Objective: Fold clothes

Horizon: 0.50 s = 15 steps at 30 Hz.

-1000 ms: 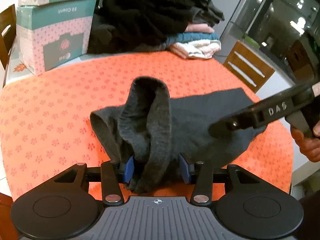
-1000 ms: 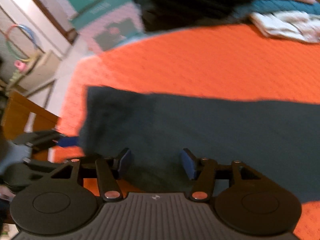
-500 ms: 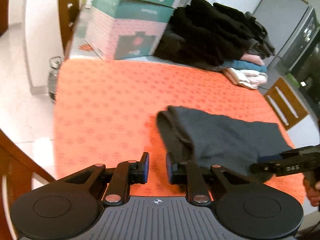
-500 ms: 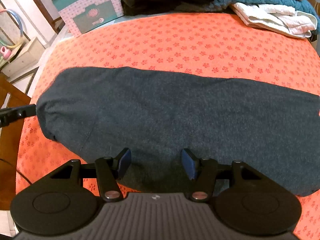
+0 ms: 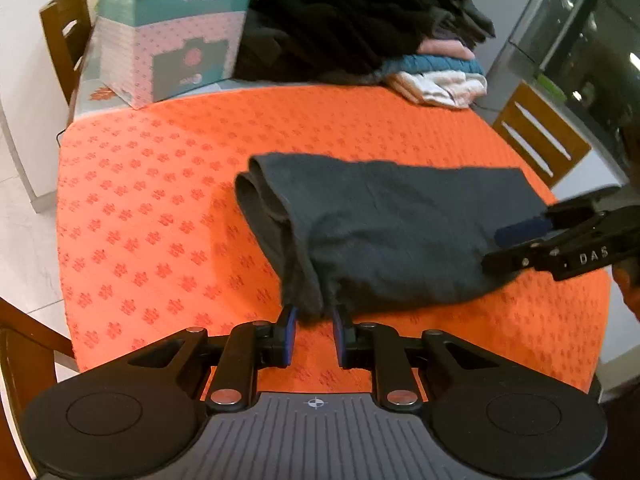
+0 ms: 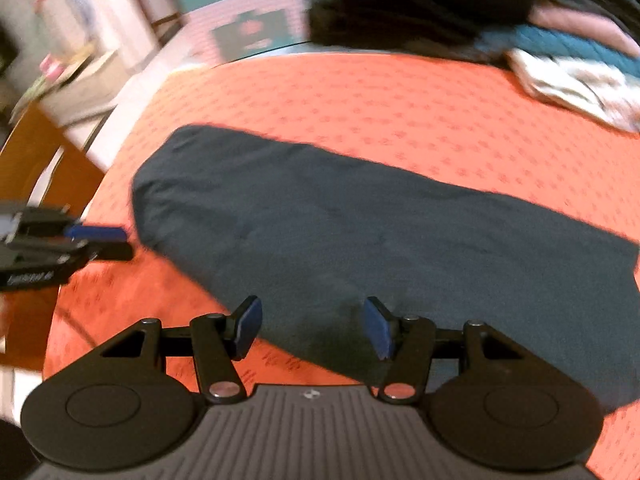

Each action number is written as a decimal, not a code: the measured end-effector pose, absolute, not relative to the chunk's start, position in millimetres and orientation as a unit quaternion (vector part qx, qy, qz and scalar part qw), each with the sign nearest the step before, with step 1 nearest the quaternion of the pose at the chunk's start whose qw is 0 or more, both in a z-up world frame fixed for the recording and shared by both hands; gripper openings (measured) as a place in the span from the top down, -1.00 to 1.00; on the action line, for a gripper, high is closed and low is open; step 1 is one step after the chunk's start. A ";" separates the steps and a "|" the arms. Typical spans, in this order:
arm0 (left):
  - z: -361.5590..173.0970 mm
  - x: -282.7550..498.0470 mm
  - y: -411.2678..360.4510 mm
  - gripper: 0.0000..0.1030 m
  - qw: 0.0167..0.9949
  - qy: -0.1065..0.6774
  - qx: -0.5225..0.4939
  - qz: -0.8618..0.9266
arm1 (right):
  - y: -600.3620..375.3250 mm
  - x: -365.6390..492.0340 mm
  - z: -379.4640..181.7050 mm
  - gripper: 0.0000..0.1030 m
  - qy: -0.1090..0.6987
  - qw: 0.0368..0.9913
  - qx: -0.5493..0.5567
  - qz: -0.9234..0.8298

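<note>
On the round table covered with an orange cloth printed with small red flowers [image 5: 160, 208] lies a dark grey knitted garment [image 5: 400, 236], folded into a long band that runs across the near half of the tabletop. Its rolled, doubled end points toward the left side of the left wrist view, and a loose corner of that end hangs down toward the left gripper [image 5: 313, 330].

That gripper's blue-padded fingers [image 5: 289, 334] stand a narrow gap apart, and the grey corner reaches just to their tips; whether the pads actually press the fabric cannot be told. In the right wrist view this gripper [image 6: 100, 240] sits just beside the garment's rounded end [image 6: 360, 240].

At the garment's opposite end, the right gripper [image 6: 312, 326] holds its fingers [image 6: 248, 326] spread wide, with the near edge of the cloth lying between and under them, not clamped. From the left wrist view the same black tool [image 5: 520, 240] hovers at the band's right end.

Behind the garment, at the far edge of the table, rests a pile of dark, pink, teal and white folded clothes [image 5: 400, 40], and beside it stand stacked pink and teal cardboard boxes [image 5: 172, 40]. Wooden chairs [image 5: 540, 132] stand around the table.
</note>
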State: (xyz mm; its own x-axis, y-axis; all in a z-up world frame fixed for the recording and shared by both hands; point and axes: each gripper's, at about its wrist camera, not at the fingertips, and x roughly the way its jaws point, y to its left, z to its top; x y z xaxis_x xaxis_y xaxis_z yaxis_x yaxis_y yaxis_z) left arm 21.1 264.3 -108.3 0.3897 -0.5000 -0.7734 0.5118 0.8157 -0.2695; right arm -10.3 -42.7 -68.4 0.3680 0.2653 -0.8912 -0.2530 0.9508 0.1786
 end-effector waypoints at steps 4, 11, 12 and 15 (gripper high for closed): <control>-107.2 18.0 265.8 0.52 0.833 0.469 0.002 -0.293 | -15.5 -13.8 -69.9 -0.22 0.532 0.821 -0.058 0.199; -110.0 24.6 282.1 0.47 0.825 0.515 -0.028 -0.231 | 27.0 -14.3 -67.3 -0.21 0.495 0.814 -0.157 0.261; -110.1 24.9 284.3 0.44 0.825 0.518 -0.031 -0.226 | 33.3 -14.0 -66.7 -0.21 0.487 0.813 -0.172 0.269; -109.5 23.1 287.8 0.43 0.824 0.522 -0.034 -0.217 | 50.5 -13.3 -66.1 -0.21 0.466 0.807 -0.213 0.294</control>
State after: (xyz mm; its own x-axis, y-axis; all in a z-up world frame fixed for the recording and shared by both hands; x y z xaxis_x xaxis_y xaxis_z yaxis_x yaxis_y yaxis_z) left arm 23.1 287.8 -109.5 0.3609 -0.3932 -0.8457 0.3231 0.9033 -0.2822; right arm -13.3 50.5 -66.1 0.3927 0.2772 -0.8769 -0.6734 0.7361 -0.0690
